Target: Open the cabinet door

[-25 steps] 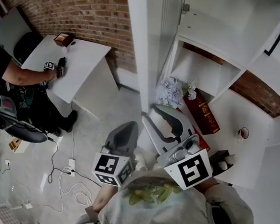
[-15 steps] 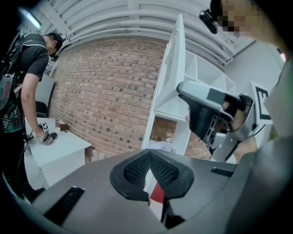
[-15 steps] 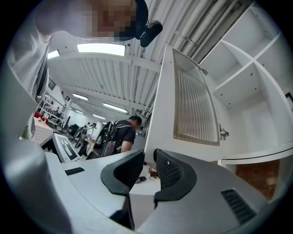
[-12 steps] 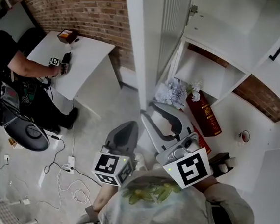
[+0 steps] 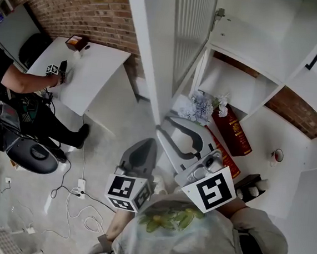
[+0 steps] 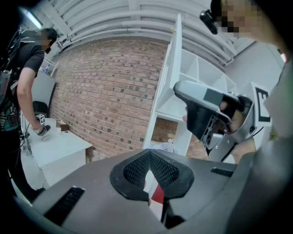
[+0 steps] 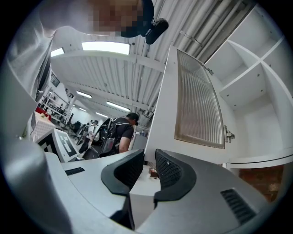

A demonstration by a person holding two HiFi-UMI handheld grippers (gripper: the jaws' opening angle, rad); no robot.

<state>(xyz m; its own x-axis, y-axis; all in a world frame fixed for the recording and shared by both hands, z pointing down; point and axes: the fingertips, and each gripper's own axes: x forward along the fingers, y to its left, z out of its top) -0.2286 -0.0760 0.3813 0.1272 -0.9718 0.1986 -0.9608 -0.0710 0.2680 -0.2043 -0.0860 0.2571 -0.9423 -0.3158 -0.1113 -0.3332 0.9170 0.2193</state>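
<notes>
In the head view, the cabinet door [image 5: 152,50] stands swung well out from the cabinet [image 5: 251,35]. Your right claw [image 5: 165,127] is at its free edge. Your left claw [image 5: 144,145] hangs low just beside the door, on the side of the far bench [image 5: 93,75].

In the left gripper view, the pads [image 6: 135,169] meet at their tips with nothing between them. The door [image 6: 164,91] is nearly edge-on ahead. This idle claw is near the swing path, so a drift forward could knock the door.

In the right gripper view, the pads [image 7: 169,171] stand about half apart. The door's edge [image 7: 162,109] comes down into the gap on the right-hand side, and the bench shows past the other pad. I judge this a straddle, not a clamp, so a quick pull or a rolling wrist could let the edge slip out. Keep off the ribbed panel [image 7: 199,100].
</notes>
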